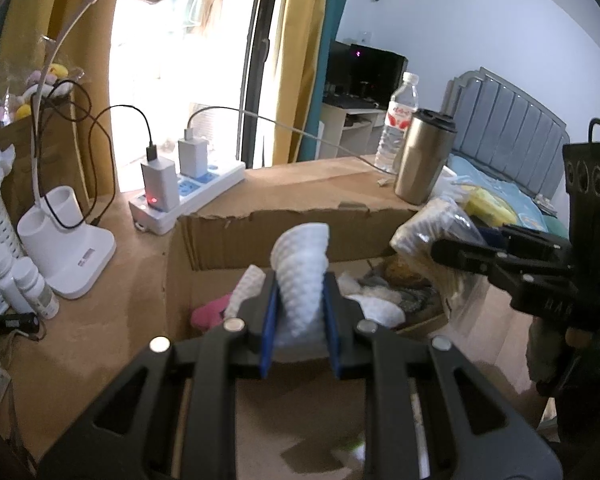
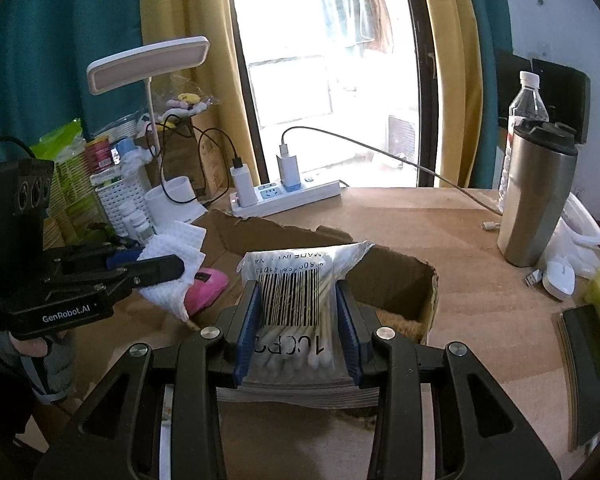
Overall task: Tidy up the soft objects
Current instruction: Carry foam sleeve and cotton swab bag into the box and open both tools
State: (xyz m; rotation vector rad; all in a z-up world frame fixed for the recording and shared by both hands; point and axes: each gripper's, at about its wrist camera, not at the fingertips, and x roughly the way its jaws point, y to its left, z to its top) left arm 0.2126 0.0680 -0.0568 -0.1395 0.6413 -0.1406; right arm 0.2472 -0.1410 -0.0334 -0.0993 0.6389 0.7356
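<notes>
My left gripper (image 1: 300,312) is shut on a white textured cloth (image 1: 302,276) and holds it over an open cardboard box (image 1: 260,232). The cloth also shows in the right wrist view (image 2: 176,256), with the left gripper (image 2: 156,270) at the left. My right gripper (image 2: 298,328) is shut on a clear bag of cotton swabs (image 2: 296,296) with a barcode, above the box's (image 2: 400,276) near side. In the left wrist view the right gripper (image 1: 452,250) holds the bag (image 1: 432,224) at the right. A pink soft item (image 1: 208,314) and white and grey cloths (image 1: 380,304) lie in the box.
On the brown table (image 2: 480,320) stand a steel tumbler (image 2: 536,200), a water bottle (image 2: 526,96), a white power strip (image 2: 284,196) with chargers and cables, a white desk lamp (image 2: 148,64), a white basket (image 2: 120,196), small white bottles (image 1: 20,280) and a white mouse (image 2: 560,276).
</notes>
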